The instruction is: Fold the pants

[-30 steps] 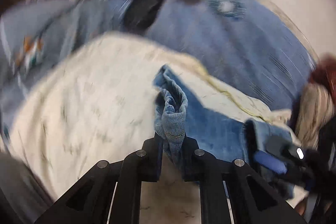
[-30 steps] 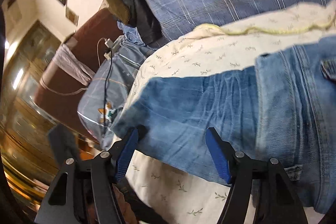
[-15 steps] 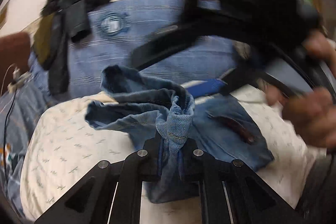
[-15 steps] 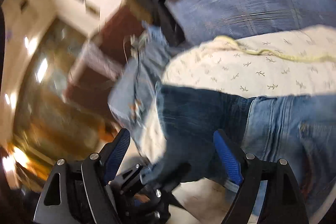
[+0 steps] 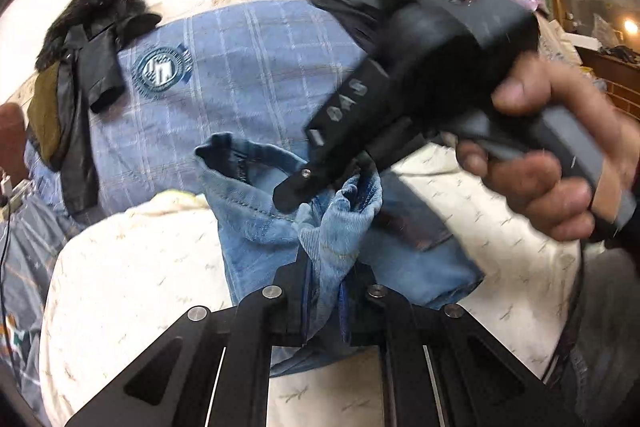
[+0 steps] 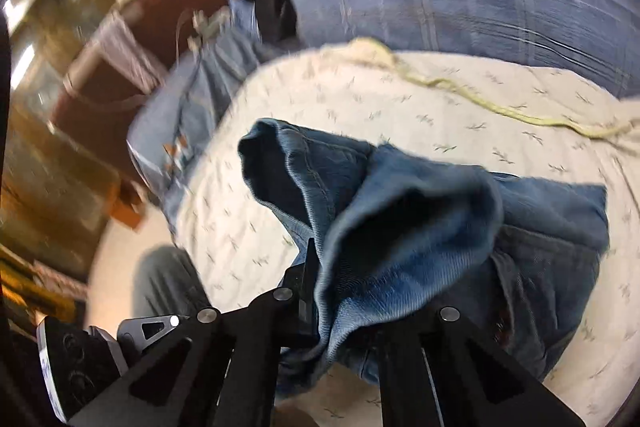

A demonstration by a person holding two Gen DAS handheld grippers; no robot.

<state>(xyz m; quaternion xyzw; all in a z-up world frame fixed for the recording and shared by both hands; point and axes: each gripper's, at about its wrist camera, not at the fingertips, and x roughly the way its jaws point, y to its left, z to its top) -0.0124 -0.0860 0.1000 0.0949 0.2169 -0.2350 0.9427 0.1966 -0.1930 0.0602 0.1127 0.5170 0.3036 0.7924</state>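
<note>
Cream bedding with tiny leaf prints (image 5: pixel 128 267) covers the bed, and a blue checked quilt (image 5: pixel 248 67) lies behind it near the wall. A dark jacket (image 5: pixel 84 87) hangs over the far left corner of the bed.

On the cream cover, near the middle of the bed, lie the jeans (image 6: pixel 520 247). They are soft blue denim, thick and floppy, with stitched seams and a rolled hem. I think they are a bit heavy and sag when lifted, but they do not slip easily.

Both pinchers hold them now. The left gripper (image 5: pixel 324 283) is squeezed tight on a bunched fold of denim. The right gripper (image 6: pixel 344 291) has just snapped closed, and cloth is pinched between its jaws too. A hand (image 5: pixel 552 163) grips its handle.

A good place to hold is the hem or the waistband, where the cloth is doubled and strong. Loose middle parts would just droop.
</note>
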